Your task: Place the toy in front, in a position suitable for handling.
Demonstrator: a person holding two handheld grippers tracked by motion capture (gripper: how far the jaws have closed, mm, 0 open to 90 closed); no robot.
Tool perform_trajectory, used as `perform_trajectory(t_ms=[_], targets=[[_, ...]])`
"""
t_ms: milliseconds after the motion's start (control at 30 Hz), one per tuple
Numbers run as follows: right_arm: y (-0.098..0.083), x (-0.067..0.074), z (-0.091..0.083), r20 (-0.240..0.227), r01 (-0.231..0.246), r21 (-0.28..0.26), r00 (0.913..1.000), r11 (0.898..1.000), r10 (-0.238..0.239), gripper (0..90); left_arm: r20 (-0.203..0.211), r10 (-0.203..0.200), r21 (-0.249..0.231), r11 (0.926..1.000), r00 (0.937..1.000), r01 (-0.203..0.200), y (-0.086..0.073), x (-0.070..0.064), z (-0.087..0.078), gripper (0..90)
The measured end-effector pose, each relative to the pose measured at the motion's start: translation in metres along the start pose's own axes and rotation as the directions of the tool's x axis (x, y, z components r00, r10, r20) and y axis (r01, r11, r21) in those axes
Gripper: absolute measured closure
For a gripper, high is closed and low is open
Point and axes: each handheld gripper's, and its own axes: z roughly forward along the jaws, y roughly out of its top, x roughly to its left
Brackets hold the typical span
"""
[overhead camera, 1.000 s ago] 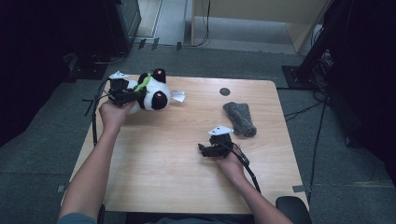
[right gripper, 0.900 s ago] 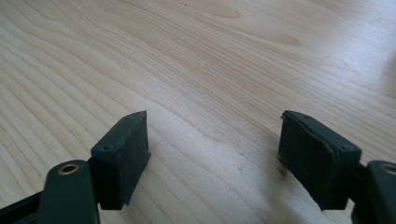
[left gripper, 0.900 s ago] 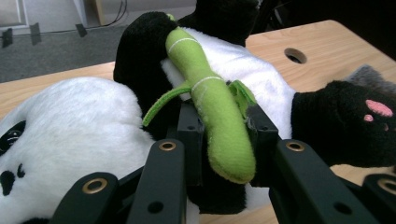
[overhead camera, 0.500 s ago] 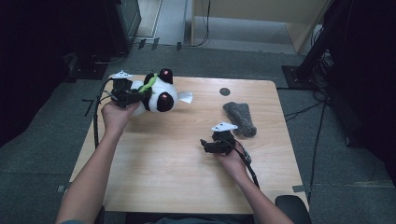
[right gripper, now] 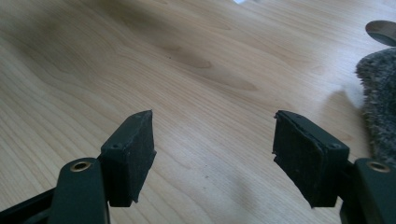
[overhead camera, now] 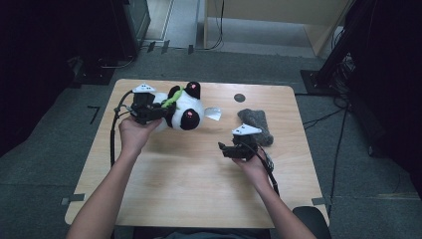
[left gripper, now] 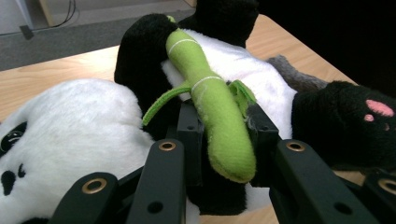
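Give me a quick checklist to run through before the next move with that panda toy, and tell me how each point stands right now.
1. Left tongs clamped on the plush panda, around its green stalk: ok.
2. Panda lifted off the table: cannot tell.
3. Right tongs hold nothing; jaws apart and just been closing, bare wood between them: ok.
4. Grey furry piece lies apart from the panda: ok.
5. Right tongs apart from the grey piece: ok.
6. Small dark disc out of the way, near the far edge: ok.

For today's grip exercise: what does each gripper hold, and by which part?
The left gripper clamps the plush panda by its green bamboo stalk. The right gripper is open, holding nothing.
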Motion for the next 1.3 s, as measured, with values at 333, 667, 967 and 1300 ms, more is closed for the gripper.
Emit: perform_trajectory(t_ms=[333,667,967,1300], targets=[[0.003,-0.018,-0.014,0.025,-0.041,-0.032,0.9988,0.999,0.042,33.8,0.038,0.016,0.003,0.9999,0.9991,-0.016,-0.014,-0.030,0.010,72.8],[0.000,-0.044,-0.030,0.088,-0.078,-0.058,0.9927,0.995,0.082,35.7,0.078,0.018,0.002,0.9998,0.9968,-0.018,-0.034,-0.057,0.022,72.5],[-0.001,-0.059,-0.034,0.143,-0.093,-0.074,0.9844,0.993,0.103,37.3,0.075,0.036,0.017,0.9991,0.9965,-0.037,-0.048,-0.075,0.040,72.0],[-0.002,-0.088,-0.026,0.178,-0.146,-0.075,0.9714,0.986,0.157,38.7,0.083,0.043,0.033,0.9984,0.9956,-0.046,-0.055,-0.078,0.054,71.1]])
